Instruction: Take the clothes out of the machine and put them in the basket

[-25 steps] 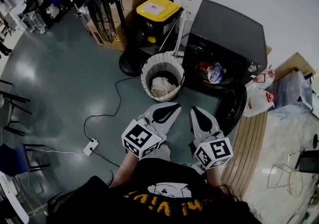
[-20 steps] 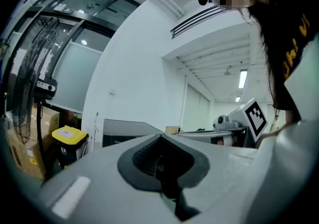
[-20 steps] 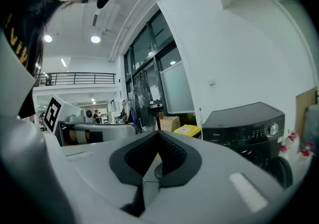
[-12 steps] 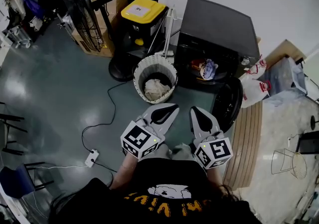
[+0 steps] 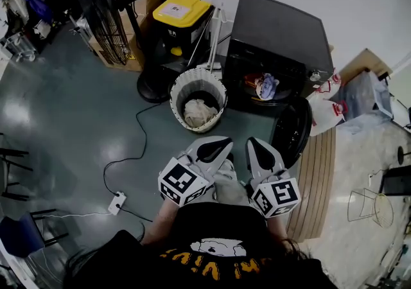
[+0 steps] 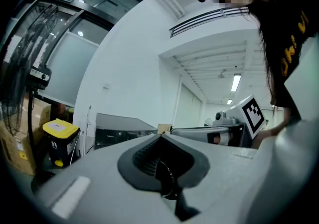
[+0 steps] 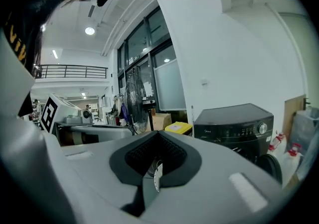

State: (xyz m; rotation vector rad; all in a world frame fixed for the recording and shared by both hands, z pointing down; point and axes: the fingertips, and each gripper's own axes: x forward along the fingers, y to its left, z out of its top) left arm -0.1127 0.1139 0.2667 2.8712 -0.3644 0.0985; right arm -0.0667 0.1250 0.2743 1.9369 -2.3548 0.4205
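A black washing machine stands by the white wall with its round door swung open. Red and pale clothes lie in its drum. A white woven basket stands on the floor left of the machine, with a light garment inside. My left gripper and right gripper are held close to my body, side by side, both shut and holding nothing. In the gripper views the machine shows ahead beyond the closed jaws.
A yellow-lidded black bin and a standing fan are behind the basket. A black cable runs across the floor to a power strip. White bags and a wooden board lie right of the machine.
The view has shifted closer to the machine and basket. Both grippers stay shut and low in front of me, much as before.
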